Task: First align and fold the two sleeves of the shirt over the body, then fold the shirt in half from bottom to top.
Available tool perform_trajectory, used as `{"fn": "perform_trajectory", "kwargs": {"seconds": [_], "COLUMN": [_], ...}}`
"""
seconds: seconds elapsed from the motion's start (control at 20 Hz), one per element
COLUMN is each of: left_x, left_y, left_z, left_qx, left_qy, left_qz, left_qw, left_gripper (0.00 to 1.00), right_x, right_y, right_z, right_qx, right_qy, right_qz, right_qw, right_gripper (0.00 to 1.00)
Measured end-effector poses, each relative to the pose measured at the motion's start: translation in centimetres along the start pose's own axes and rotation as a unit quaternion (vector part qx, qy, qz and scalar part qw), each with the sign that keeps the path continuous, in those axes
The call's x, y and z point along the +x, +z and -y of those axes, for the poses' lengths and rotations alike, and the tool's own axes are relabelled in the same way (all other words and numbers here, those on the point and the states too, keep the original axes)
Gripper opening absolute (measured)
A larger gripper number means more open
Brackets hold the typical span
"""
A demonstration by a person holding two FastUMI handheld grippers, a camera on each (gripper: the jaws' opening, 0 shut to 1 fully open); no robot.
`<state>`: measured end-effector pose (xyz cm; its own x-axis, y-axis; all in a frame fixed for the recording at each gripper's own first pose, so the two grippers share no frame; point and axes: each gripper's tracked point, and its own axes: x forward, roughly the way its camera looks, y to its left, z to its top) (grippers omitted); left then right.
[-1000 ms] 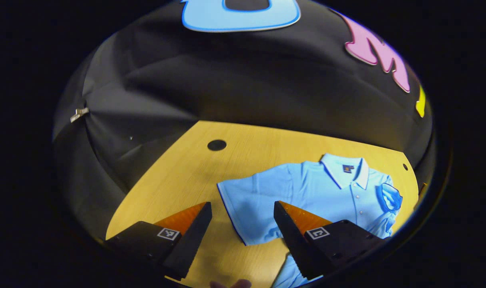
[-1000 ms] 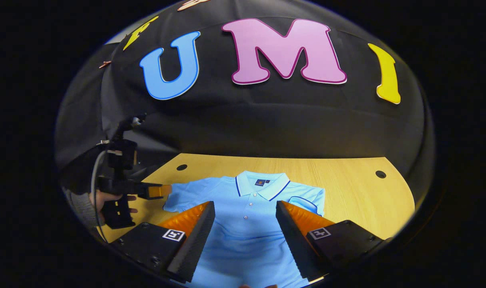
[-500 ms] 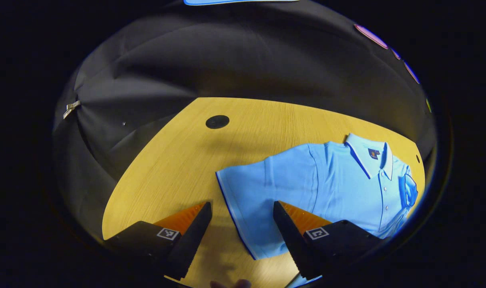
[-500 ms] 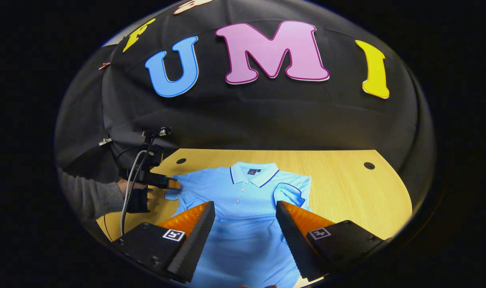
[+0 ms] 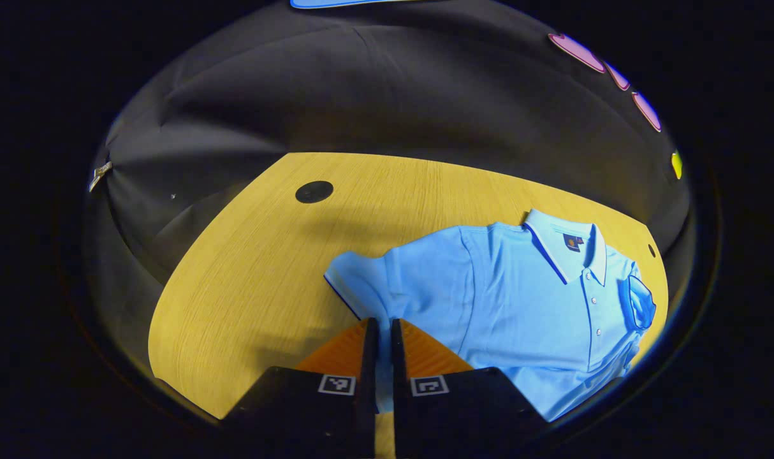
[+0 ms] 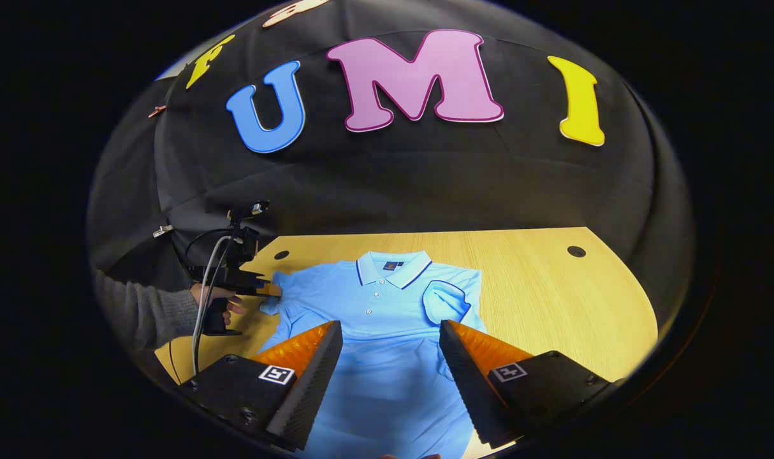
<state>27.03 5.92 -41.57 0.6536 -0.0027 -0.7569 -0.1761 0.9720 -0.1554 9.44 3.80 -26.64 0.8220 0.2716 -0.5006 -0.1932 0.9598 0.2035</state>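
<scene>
Both tongs first, left to right. My left gripper (image 5: 380,331) has its fingers pressed nearly together with a thin strip of light blue cloth between them: it is pinching the cuff edge of the shirt's left sleeve (image 5: 387,280), low over the desk (image 5: 247,280). From the right gripper view I see that same gripper (image 6: 269,290) off to the left side of the desk, held by a hand (image 6: 218,299) in a grey sleeve (image 6: 138,315), its tip touching the sleeve's outer end.

My right gripper (image 6: 390,338) has its fingers spread wide apart, hovering above the lower body of the shirt (image 6: 387,331) and holding nothing.

The shirt itself is a light blue polo lying face up, flat on the desk, collar (image 6: 392,266) toward the desk's far edge and hem toward the near edge. The other sleeve (image 6: 447,299) is already folded in over the chest, beside the button placket. The pinched sleeve lies out to the side with its outer end raised a little off the wood. A dark round hole (image 5: 314,191) sits near the far left corner of the desk, another (image 6: 576,251) near the far right.
</scene>
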Motion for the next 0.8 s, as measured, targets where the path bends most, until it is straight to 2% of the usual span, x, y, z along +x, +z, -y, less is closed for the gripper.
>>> {"fn": "perform_trajectory", "kwargs": {"seconds": [0.05, 0.1, 0.35, 0.55, 0.8], "left_x": [-0.2, -0.3, -1.3, -2.7, -4.2], "left_y": [0.1, 0.1, 0.9, 2.3, 2.7], "left_z": [0.2, 0.4, 1.6, 5.7, 12.8], "left_qx": [-0.007, -0.015, -0.017, 0.000, 0.038], "left_qy": [-0.007, -0.013, -0.023, -0.054, -0.112], "left_qz": [0.001, 0.000, 0.016, 0.042, 0.051], "left_qw": [1.000, 1.000, 0.999, 0.998, 0.992], "left_gripper": [0.10, 0.07, 0.06, 0.06, 0.06], "right_x": [0.2, 0.2, -0.2, -0.6, -1.8], "right_y": [-0.5, -0.8, -1.2, -1.5, -2.3], "right_z": [0.0, 0.1, 0.8, 1.6, 2.5], "right_qx": [0.001, 0.001, 0.005, 0.011, 0.017], "right_qy": [0.000, -0.001, -0.004, -0.009, -0.018], "right_qz": [-0.002, -0.002, -0.003, -0.005, -0.012], "right_qw": [1.000, 1.000, 1.000, 1.000, 1.000], "right_gripper": [0.96, 0.96, 0.96, 0.96, 0.95]}}
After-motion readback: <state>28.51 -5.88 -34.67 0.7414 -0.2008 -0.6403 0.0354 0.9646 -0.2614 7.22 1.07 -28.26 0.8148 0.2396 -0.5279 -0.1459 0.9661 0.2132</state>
